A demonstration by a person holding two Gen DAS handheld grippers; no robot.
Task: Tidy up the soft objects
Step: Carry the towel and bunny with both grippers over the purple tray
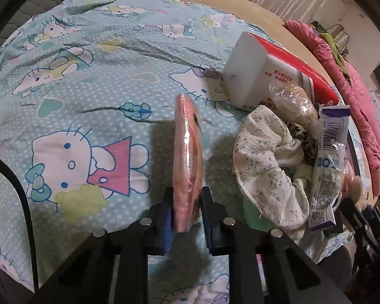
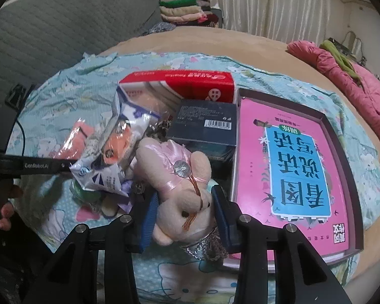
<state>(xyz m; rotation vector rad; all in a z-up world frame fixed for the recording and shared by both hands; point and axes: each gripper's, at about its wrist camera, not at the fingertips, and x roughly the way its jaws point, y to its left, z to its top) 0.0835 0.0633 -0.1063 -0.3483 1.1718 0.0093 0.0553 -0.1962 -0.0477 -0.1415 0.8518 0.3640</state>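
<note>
- Left wrist view: left gripper [image 1: 187,202] pinching a pink packet [image 1: 187,152] in clear wrap, held on edge above the cartoon-print sheet [image 1: 88,96], beside a white flowered cloth [image 1: 268,167].
- Right wrist view: right gripper [image 2: 183,217] clamped on a plush bear [image 2: 182,192] — just beside a pink book [image 2: 291,167].
</note>
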